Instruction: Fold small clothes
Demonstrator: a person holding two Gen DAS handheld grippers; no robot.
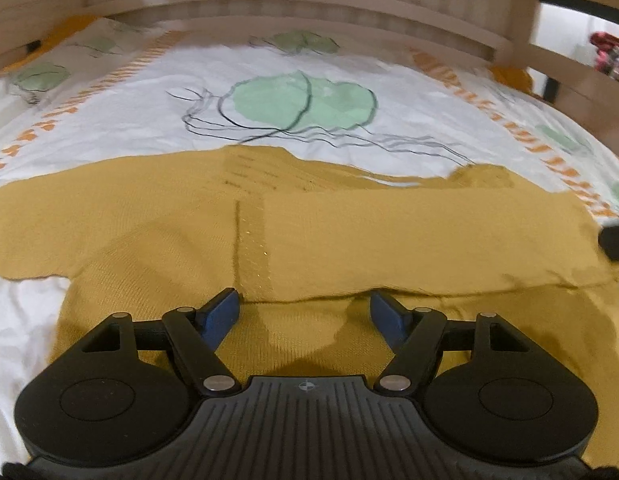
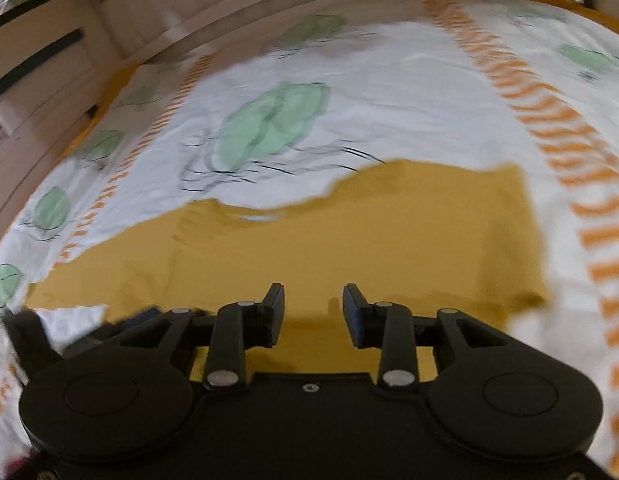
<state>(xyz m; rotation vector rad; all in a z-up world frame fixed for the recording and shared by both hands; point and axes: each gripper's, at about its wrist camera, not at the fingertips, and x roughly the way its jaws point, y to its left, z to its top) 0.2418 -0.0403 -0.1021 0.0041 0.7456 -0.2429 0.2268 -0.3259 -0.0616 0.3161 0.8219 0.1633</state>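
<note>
A small mustard-yellow knit top (image 1: 349, 236) lies flat on a bed sheet, with one layer folded across its body. My left gripper (image 1: 305, 314) hovers over its near part, blue-padded fingers (image 1: 223, 314) wide apart and nothing pinched between them. In the right wrist view the same top (image 2: 389, 240) spreads out, its right sleeve end lying toward the right. My right gripper (image 2: 314, 312) is just above the cloth, its jaws partly apart and gripping nothing. A dark blurred shape with a blue patch (image 2: 141, 318) at the lower left looks like the other gripper.
The white sheet (image 1: 149, 120) carries green blobs, black scribbles and orange striped bands. A wooden bed rail (image 1: 309, 4) runs along the far side and a slatted frame (image 2: 37, 60) stands at the left. A dark object (image 1: 615, 240) pokes in at the right edge.
</note>
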